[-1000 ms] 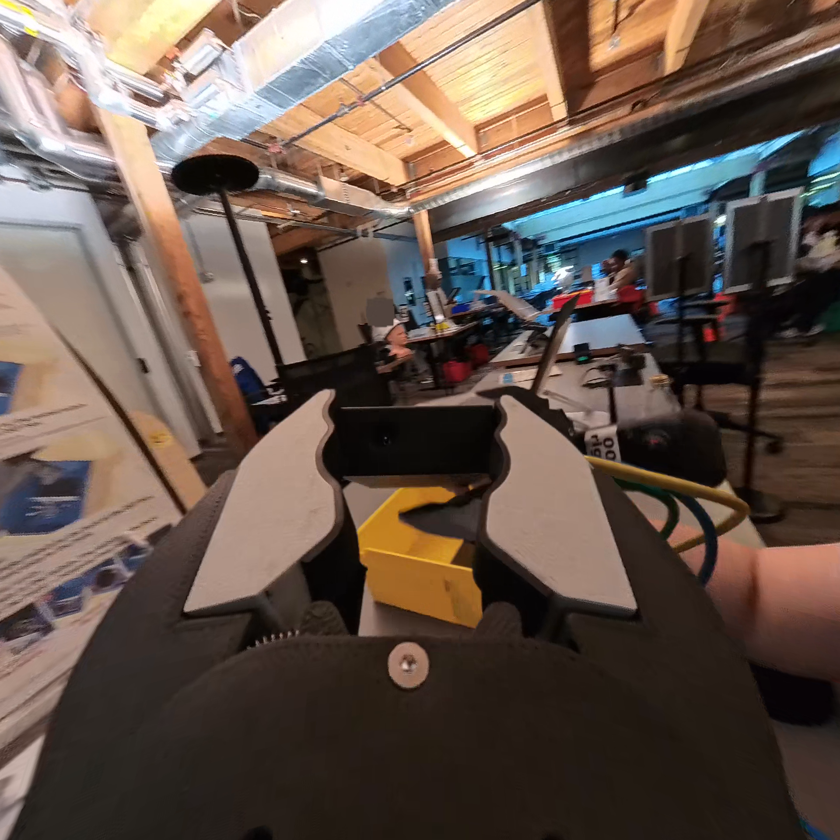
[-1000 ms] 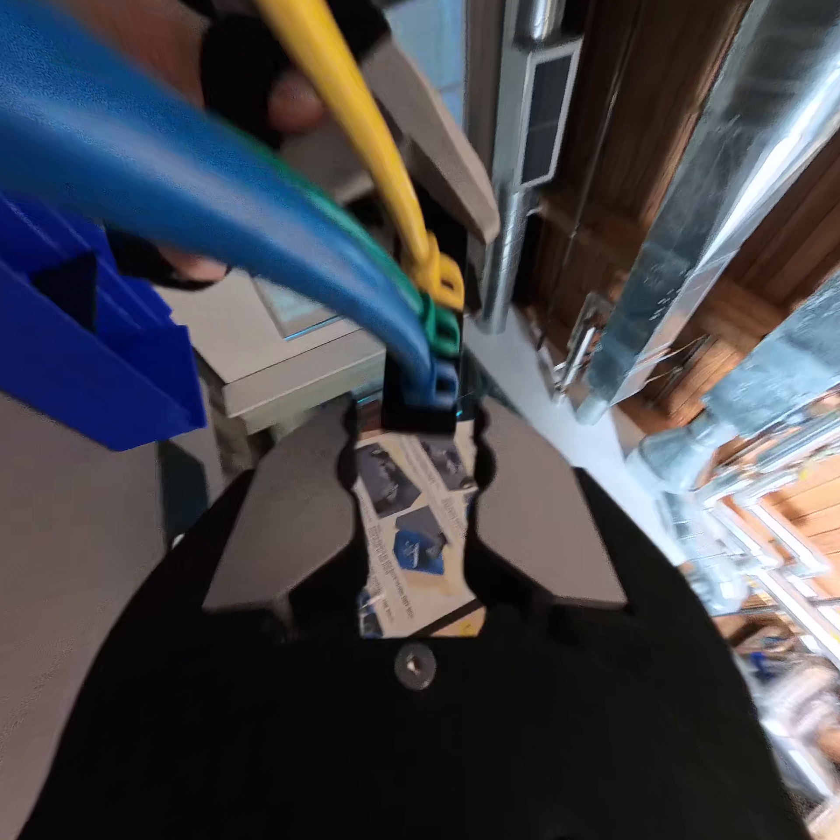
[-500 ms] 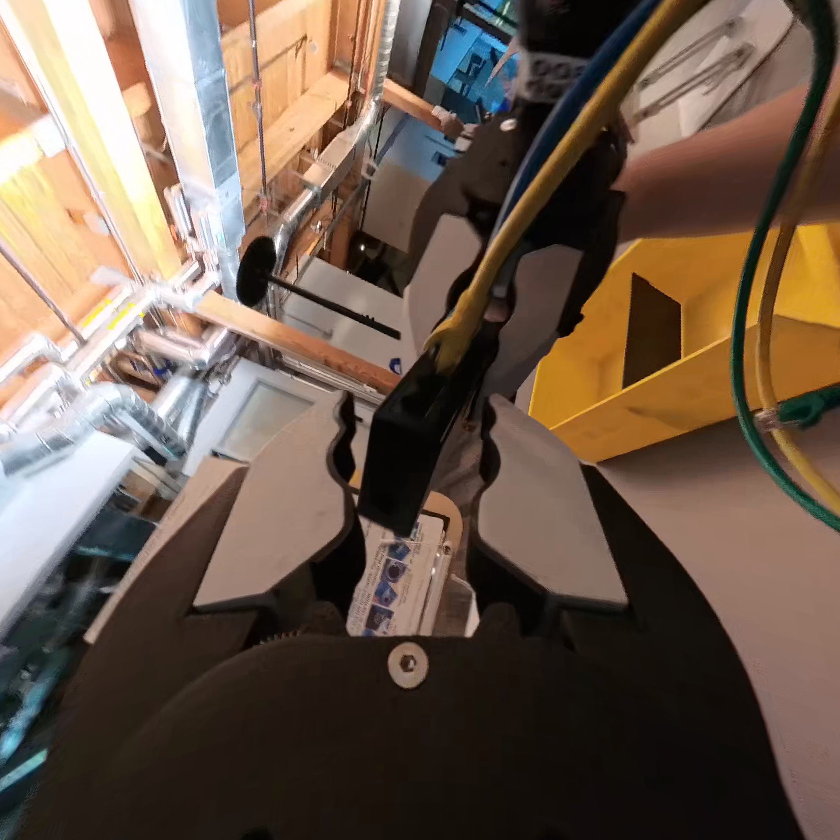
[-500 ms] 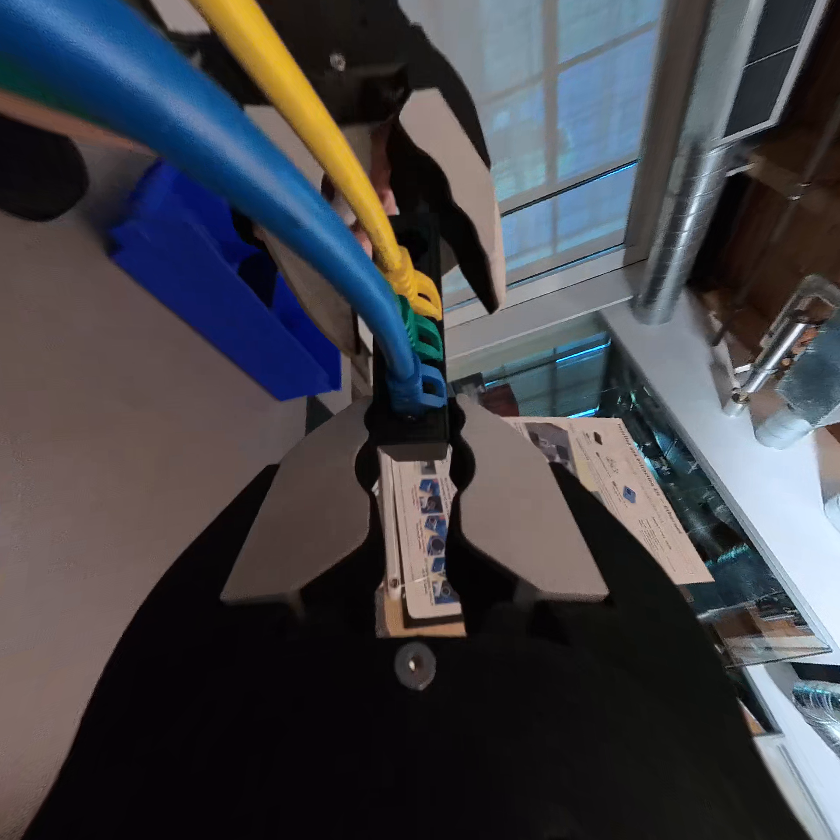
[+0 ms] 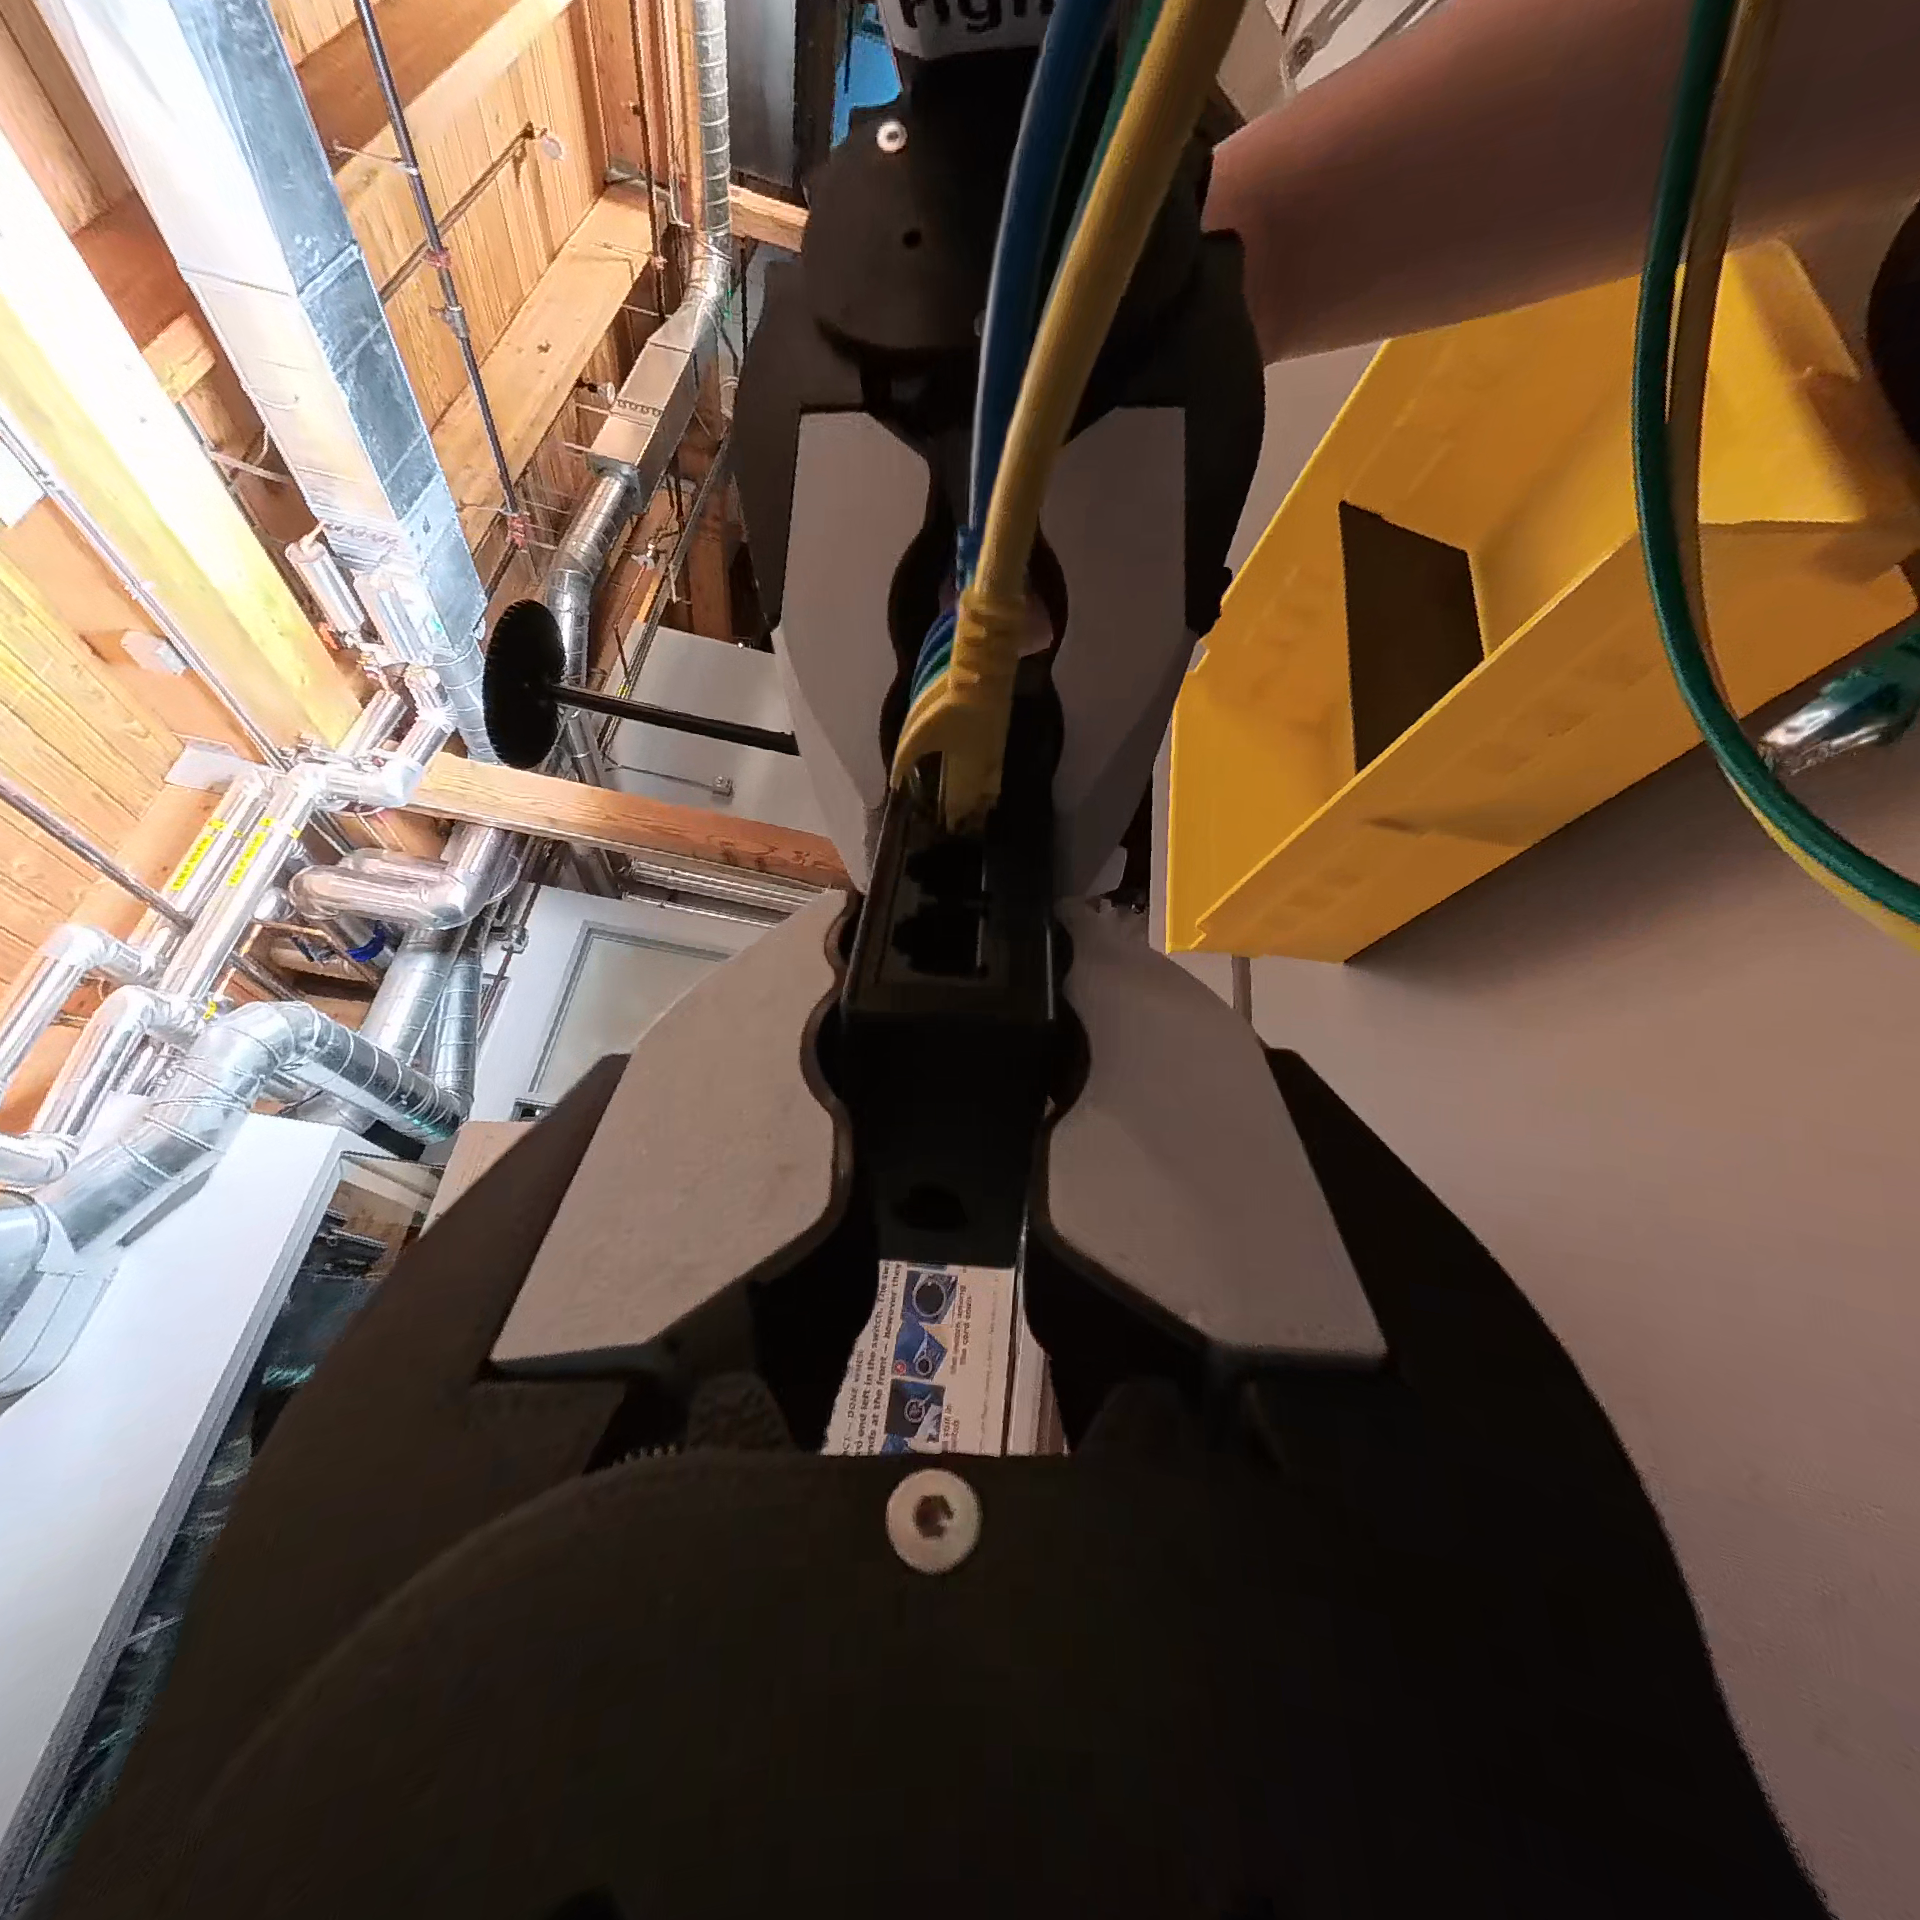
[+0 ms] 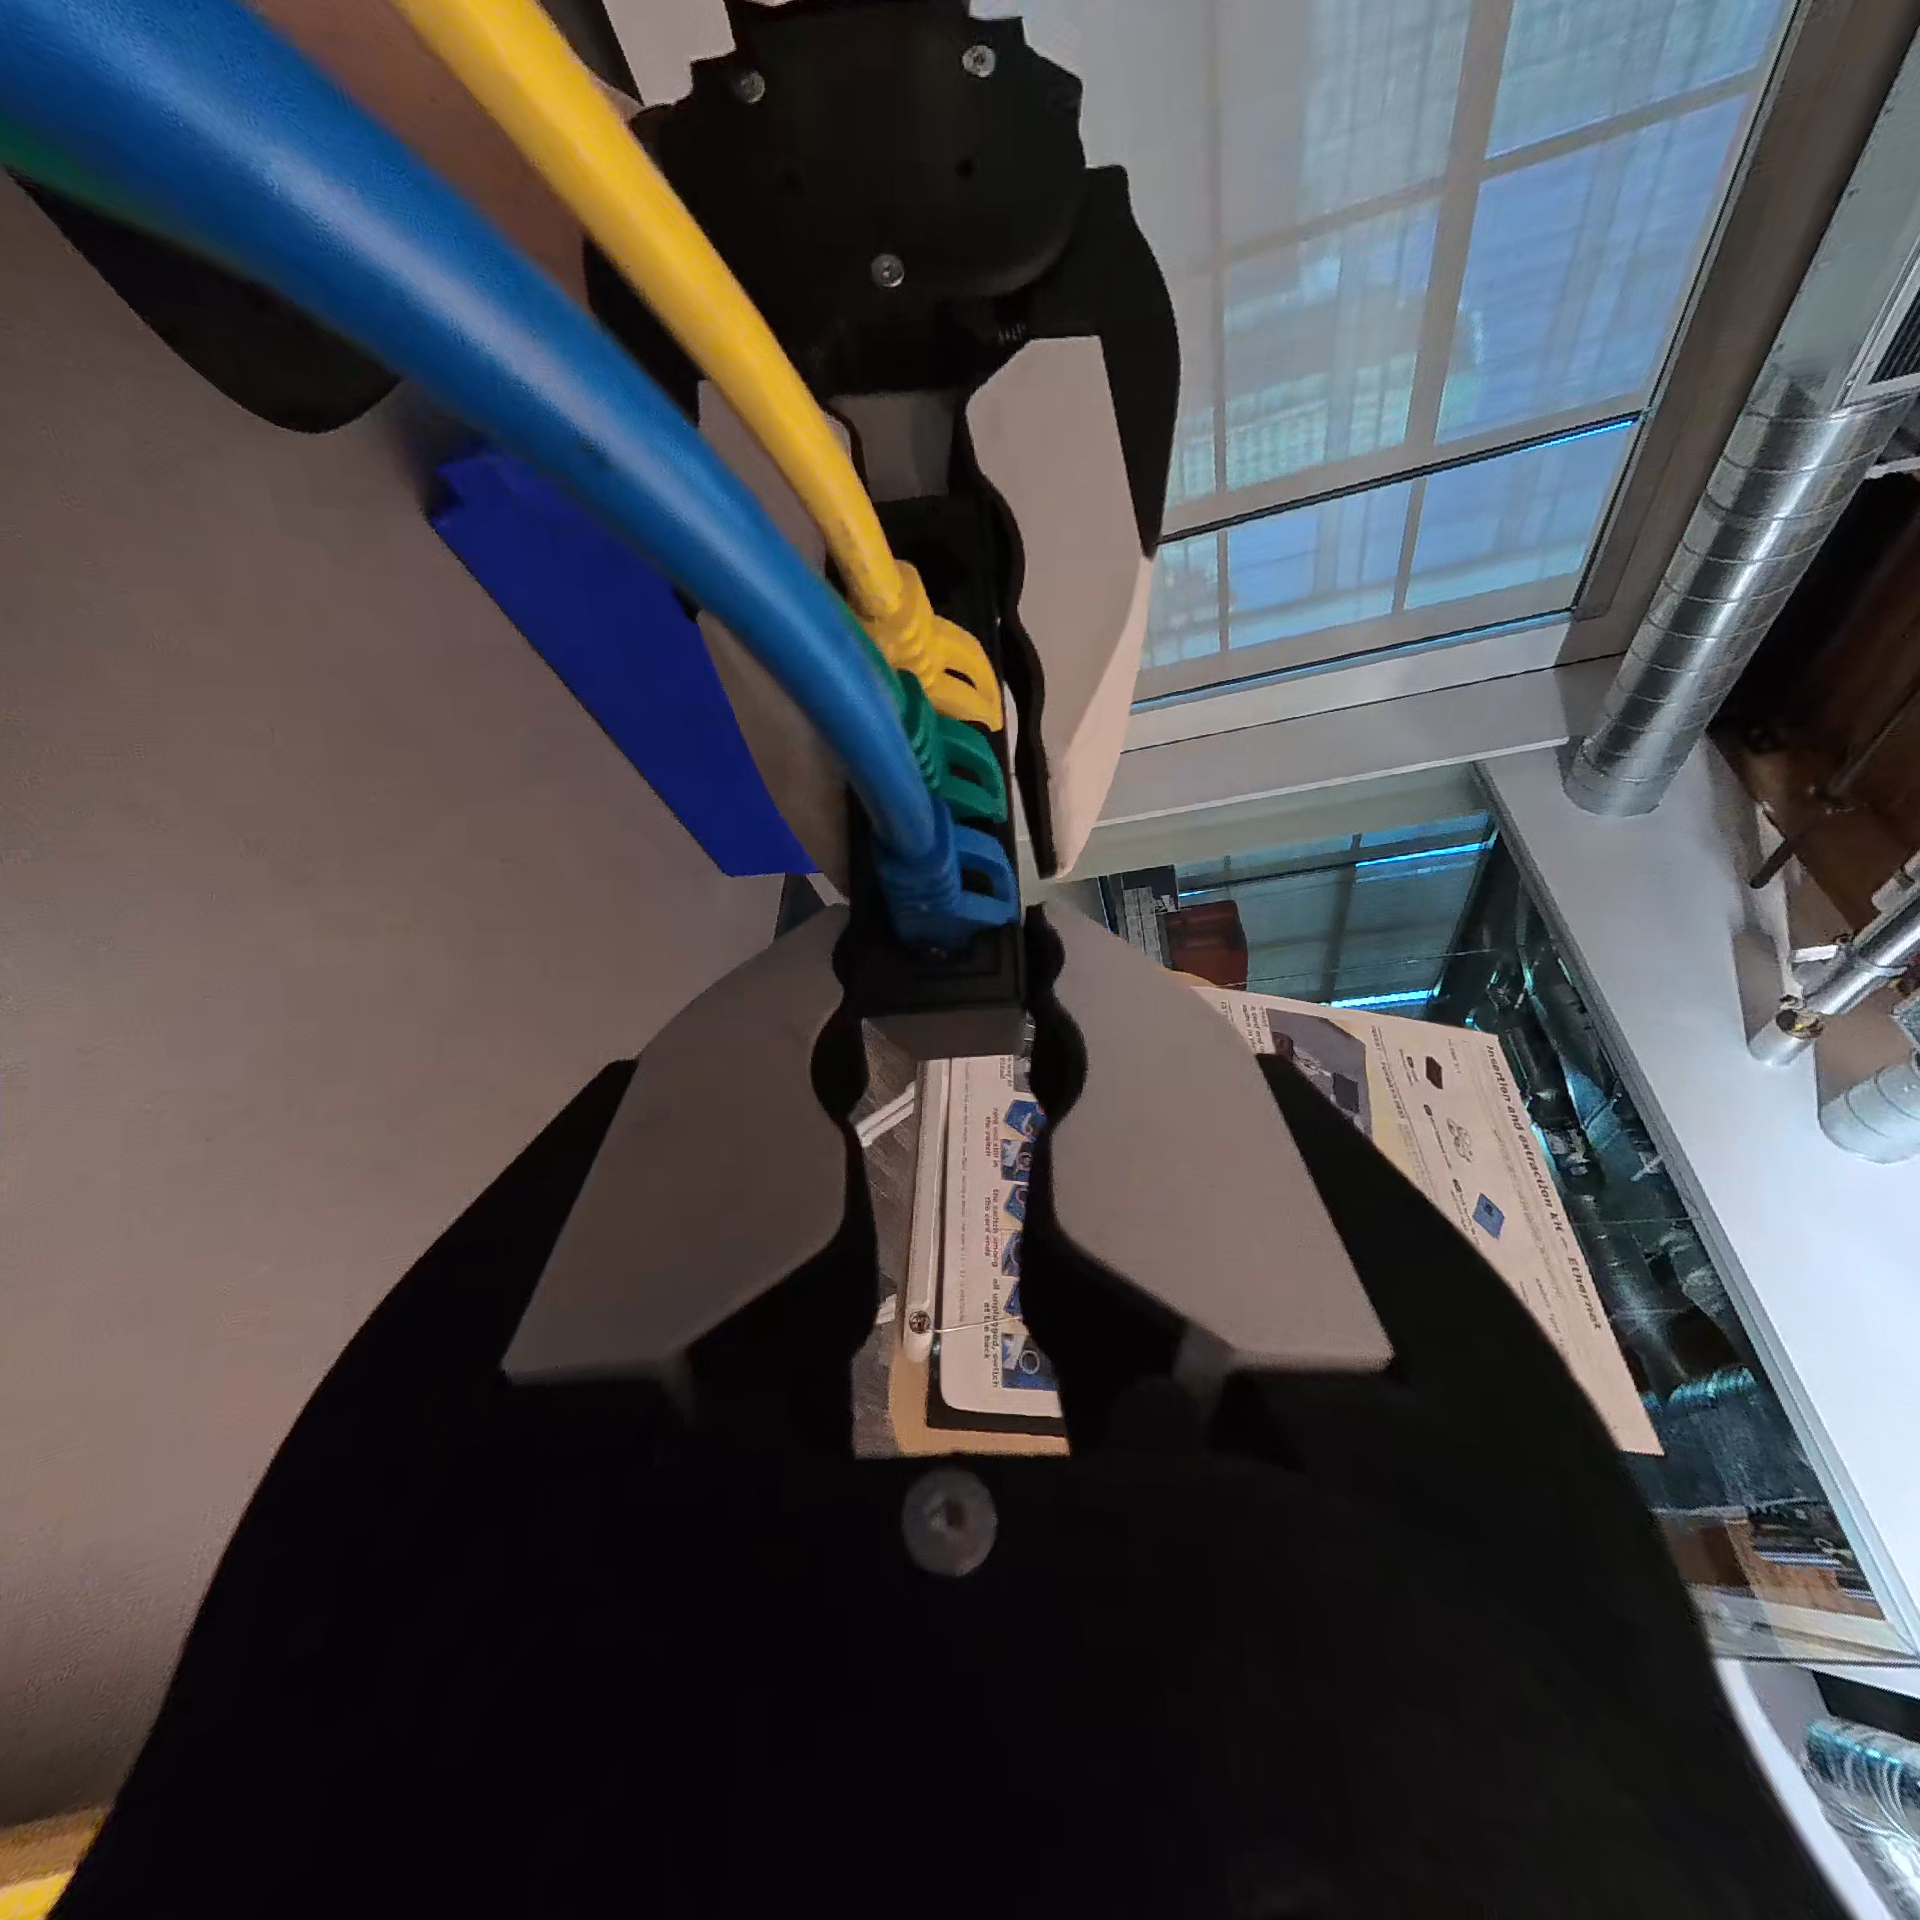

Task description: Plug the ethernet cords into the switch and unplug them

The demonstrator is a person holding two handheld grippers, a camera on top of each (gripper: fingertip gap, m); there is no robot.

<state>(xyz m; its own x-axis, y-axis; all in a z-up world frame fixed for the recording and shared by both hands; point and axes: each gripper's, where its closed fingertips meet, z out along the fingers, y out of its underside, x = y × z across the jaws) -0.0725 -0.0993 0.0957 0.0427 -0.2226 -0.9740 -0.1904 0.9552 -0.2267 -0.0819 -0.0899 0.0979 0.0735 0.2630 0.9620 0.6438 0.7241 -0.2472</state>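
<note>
The black switch (image 5: 940,1049) hangs in the air, clamped at both ends. My left gripper (image 5: 951,935) is shut on its near end in the left wrist view, with two empty ports showing there. My right gripper (image 6: 935,935) is shut on the other end (image 6: 930,997). The blue plug (image 6: 951,883), green plug (image 6: 956,774) and yellow plug (image 6: 940,655) sit in adjacent ports. The yellow cord (image 5: 1049,436) also shows in the left wrist view. Each gripper faces the other: the right one (image 5: 982,842), the left one (image 6: 935,862).
A yellow bin (image 5: 1455,665) and a blue bin (image 6: 603,665) stand on the grey table (image 5: 1558,1299). A loose green cord (image 5: 1652,520) loops over the yellow bin, its far plug (image 5: 1860,707) lying free. An instruction sheet (image 6: 1455,1195) stands behind. A person's forearm (image 5: 1455,187) holds the right gripper.
The left gripper held the switch across its wide side, loosened while both views rolled over, and now clamps its narrow end. The right gripper has closed on the opposite end.
</note>
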